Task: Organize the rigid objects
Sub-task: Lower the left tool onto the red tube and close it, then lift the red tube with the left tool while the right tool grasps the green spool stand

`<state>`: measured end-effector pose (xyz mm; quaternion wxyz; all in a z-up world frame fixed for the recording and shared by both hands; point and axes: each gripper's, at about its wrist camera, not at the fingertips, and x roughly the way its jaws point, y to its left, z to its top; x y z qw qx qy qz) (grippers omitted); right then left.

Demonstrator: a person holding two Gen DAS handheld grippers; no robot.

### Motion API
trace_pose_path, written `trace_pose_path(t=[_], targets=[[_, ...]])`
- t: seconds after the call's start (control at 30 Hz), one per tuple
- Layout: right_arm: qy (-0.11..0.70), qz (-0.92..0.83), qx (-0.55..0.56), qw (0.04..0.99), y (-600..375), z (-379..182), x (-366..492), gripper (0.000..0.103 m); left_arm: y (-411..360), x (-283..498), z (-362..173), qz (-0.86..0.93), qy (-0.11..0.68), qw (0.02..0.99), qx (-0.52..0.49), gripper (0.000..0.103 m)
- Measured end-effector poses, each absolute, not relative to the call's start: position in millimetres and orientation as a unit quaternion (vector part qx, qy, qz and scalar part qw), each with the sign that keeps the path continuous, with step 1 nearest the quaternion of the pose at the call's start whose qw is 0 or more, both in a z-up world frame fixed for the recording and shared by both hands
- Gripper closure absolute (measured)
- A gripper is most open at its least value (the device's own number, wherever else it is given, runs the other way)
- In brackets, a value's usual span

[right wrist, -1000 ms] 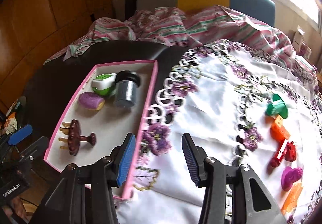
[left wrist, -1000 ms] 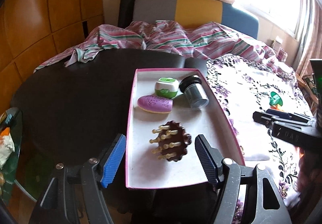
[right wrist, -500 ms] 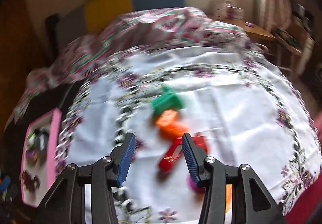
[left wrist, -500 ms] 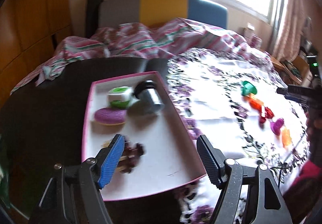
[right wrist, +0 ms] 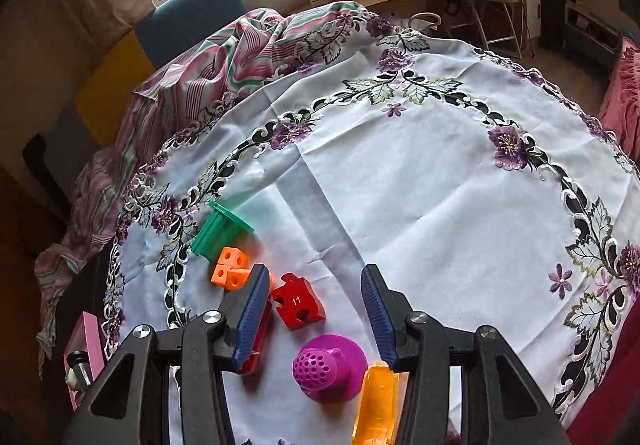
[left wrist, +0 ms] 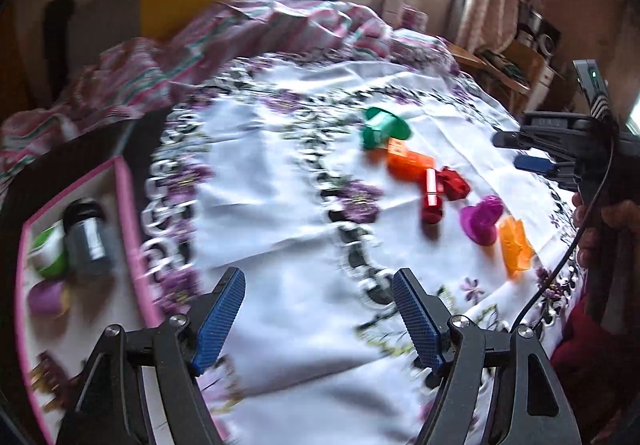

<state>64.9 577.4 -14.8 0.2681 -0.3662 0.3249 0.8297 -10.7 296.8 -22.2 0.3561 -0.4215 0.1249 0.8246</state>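
Each hand-held gripper is a black plastic frame with triangular cut-outs and silver screw heads at the pivots. The left hand-held gripper [left wrist: 320, 317] and the right hand-held gripper [right wrist: 314, 319] both carry blue pads [left wrist: 220, 319] with a fine ribbed texture. From the left wrist camera, the right unit shows a black cable [left wrist: 560, 269], a small green light and a red sleeve [left wrist: 592, 349].

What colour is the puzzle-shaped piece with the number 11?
Red puzzle piece; it shows best in the right wrist view.
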Motion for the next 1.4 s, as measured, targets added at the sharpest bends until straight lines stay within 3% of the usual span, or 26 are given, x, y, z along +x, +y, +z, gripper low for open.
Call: trace_pose_path(t=[0.17,0.27,0.5,0.67,0.77,0.8,1.13,1.4], targets=[[0.325,0.831,-0.368,0.261,575.9,-15.0,63.6,0.055,358.4,-16.4,-32.4,0.795,0.143,0.407,-0.426,0.027],[0.336,0.828,-0.367,0.260,578.6,-16.8,65.0,0.055,388.9,-23.8,-41.9,0.777,0.151,0.425,-0.439,0.035],[0.353,0.819,-0.374,0.254,584.7,-22.8,65.2,0.055,437.1,-37.2,-59.0,0.759,0.167,0.441,-0.449,0.036],[0.360,0.815,-0.377,0.253,587.0,-24.9,65.4,0.055,461.7,-43.6,-73.6,0.752,0.175,0.440,-0.458,0.046],[0.363,0.813,-0.379,0.252,587.6,-26.0,65.2,0.055,471.0,-42.3,-83.8,0.759,0.193,0.435,-0.445,0.064],[0.362,0.813,-0.380,0.251,587.4,-26.3,64.5,0.055,470.7,-40.2,-83.4,0.761,0.200,0.435,-0.437,0.077],[0.345,0.818,-0.394,0.237,578.8,-27.0,56.9,0.055,389.6,-38.0,-49.2,0.795,0.123,0.410,-0.430,0.077],[0.325,0.823,-0.436,0.166,549.7,-32.7,29.8,0.055,305.5,-34.6,-42.9,0.819,0.086,0.366,-0.434,0.077]])
